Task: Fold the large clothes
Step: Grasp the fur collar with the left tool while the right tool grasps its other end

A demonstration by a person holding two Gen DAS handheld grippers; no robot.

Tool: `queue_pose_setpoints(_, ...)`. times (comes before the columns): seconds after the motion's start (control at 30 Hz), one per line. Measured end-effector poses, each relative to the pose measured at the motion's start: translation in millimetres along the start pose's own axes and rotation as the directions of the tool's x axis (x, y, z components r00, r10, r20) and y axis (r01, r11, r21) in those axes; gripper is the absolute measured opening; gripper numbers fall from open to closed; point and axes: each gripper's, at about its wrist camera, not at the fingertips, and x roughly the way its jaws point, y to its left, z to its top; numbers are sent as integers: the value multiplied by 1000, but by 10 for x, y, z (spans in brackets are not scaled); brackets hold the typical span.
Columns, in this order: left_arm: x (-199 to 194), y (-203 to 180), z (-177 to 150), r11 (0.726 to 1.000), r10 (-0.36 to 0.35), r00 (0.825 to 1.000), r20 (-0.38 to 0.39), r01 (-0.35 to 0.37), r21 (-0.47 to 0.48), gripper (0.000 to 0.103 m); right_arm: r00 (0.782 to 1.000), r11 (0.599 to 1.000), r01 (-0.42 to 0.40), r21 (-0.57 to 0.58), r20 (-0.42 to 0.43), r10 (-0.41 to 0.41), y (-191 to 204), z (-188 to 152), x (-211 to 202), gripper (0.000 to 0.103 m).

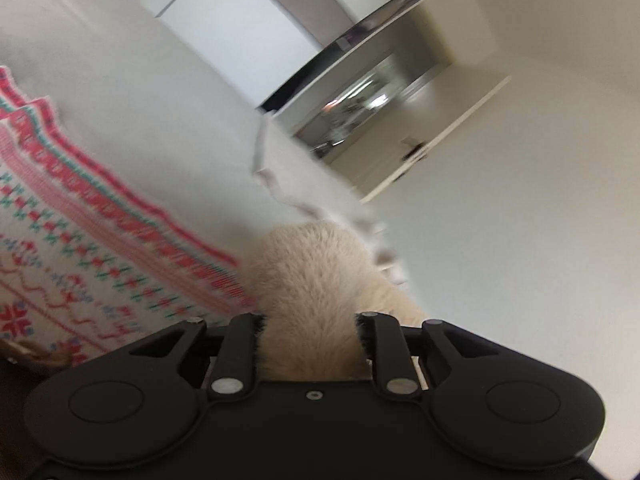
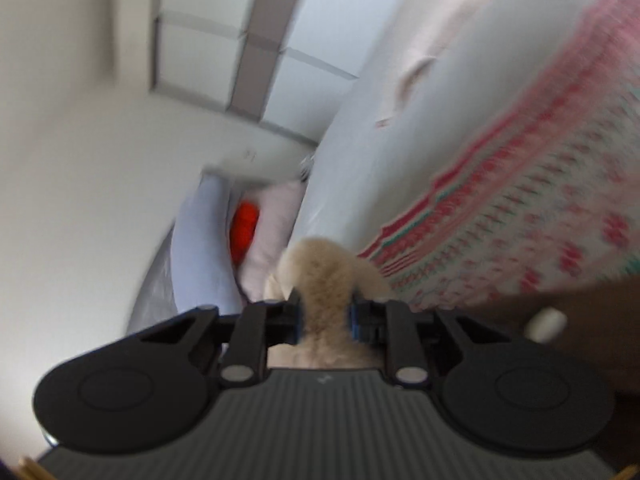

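Observation:
A large knitted garment with red, green and white patterns (image 1: 80,248) has a cream fleece lining (image 1: 316,280). It lies over a white bed sheet (image 1: 132,92). My left gripper (image 1: 310,332) is shut on a bunch of the cream fleece. In the right wrist view the same patterned garment (image 2: 540,208) stretches to the right, and my right gripper (image 2: 324,316) is shut on a tan fleece fold (image 2: 324,276). Both views are tilted and blurred.
A white wall, a door (image 1: 432,140) and a mirrored closet (image 1: 360,112) lie beyond the bed in the left view. In the right view, a window (image 2: 240,32), a pale blue pillow (image 2: 200,256), a pink cloth (image 2: 276,224) and an orange item (image 2: 244,232) lie by the bed.

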Motion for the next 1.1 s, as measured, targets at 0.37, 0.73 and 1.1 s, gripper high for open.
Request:
queue_pose_setpoints(0.37,-169,-391,133,965,141,979,145,-169,203,56,938,942,307,-137,211,-275,125,-200,3,6)
queue_pose_setpoints(0.73,66,-543,-40,832,282,959,-21,-234,503,37,851,497,500,-710,295,-435,1030,-922,480,5)
queue_pose_setpoints(1.1,114,-161,-25,908,265,964,-24,-241,344,57,844,627,525,-575,259,-469,584,-756,589,1)
